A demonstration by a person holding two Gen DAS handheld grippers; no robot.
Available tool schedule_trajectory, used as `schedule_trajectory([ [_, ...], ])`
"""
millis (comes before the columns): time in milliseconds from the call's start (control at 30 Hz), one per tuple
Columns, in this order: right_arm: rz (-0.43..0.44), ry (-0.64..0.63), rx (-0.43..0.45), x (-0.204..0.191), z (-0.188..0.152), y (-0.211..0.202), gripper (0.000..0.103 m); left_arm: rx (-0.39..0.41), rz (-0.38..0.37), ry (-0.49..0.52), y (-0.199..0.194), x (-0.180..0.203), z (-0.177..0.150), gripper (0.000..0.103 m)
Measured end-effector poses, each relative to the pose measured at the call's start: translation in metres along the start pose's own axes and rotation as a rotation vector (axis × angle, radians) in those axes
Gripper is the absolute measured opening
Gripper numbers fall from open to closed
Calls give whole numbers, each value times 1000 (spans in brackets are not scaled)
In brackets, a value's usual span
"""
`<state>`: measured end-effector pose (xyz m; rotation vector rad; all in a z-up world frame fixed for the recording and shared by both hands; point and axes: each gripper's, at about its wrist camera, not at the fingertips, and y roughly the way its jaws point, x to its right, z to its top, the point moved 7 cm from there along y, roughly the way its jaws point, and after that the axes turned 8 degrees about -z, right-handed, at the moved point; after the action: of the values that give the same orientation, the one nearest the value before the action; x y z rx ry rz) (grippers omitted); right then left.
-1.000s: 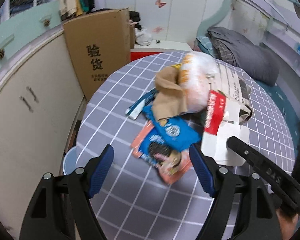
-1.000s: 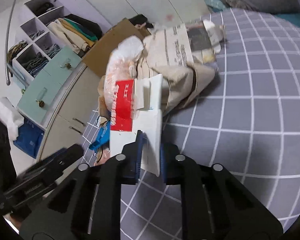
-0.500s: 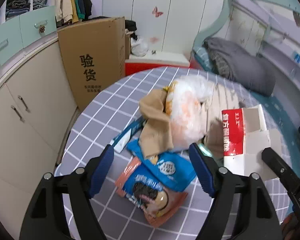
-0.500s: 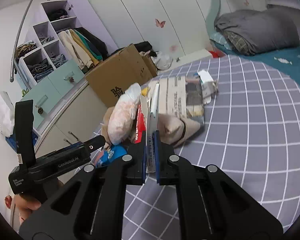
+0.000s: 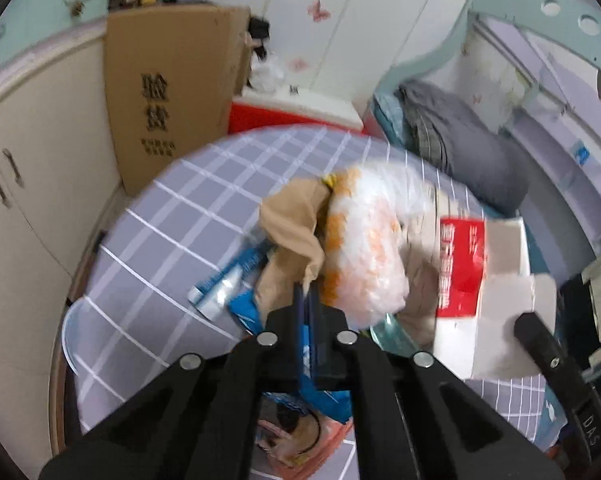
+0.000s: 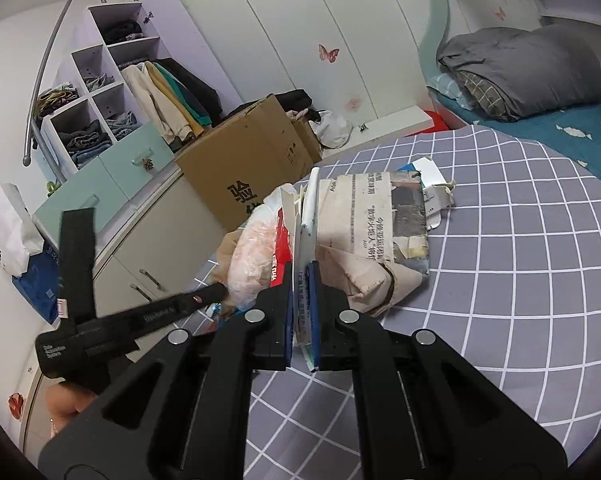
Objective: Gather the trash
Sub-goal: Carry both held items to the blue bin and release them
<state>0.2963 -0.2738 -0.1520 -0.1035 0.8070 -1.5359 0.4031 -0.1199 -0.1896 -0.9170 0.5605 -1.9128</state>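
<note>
Left tongs (image 5: 307, 300) just snapped together on tan paper (image 5: 290, 222); right tongs (image 6: 301, 280) pinching red-and-white carton (image 6: 306, 220) above checked surface (image 6: 520, 280).

A home bedroom: bed with grey bedding (image 6: 528, 72), butterfly-decorated wardrobe (image 6: 284, 40), clothes shelves (image 6: 96, 92)

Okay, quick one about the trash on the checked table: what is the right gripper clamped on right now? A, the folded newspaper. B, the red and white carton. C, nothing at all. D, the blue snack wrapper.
B: in the right wrist view the right gripper has its pads pressed on an edge of the flattened red and white carton, while the folded newspaper lies on the table behind it.
</note>
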Motion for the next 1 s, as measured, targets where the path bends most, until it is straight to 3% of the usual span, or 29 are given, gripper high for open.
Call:
schedule_trajectory([
  [167, 29, -12, 21, -19, 5, -11, 7, 118, -12, 14, -48, -1, 14, 2],
  [300, 91, -43, 32, -56, 4, -21, 7, 190, -45, -1, -90, -8, 20, 2],
  [500, 167, -99, -6, -114, -10, -16, 7, 302, -27, -33, -152, -39, 21, 2],
  [733, 243, -192, -105, -193, -48, 15, 7, 342, 98, -125, -201, -126, -1, 2],
  [1000, 272, -328, -269, -278, -120, 83, 7, 284, 244, -295, -205, -251, -34, 2],
])
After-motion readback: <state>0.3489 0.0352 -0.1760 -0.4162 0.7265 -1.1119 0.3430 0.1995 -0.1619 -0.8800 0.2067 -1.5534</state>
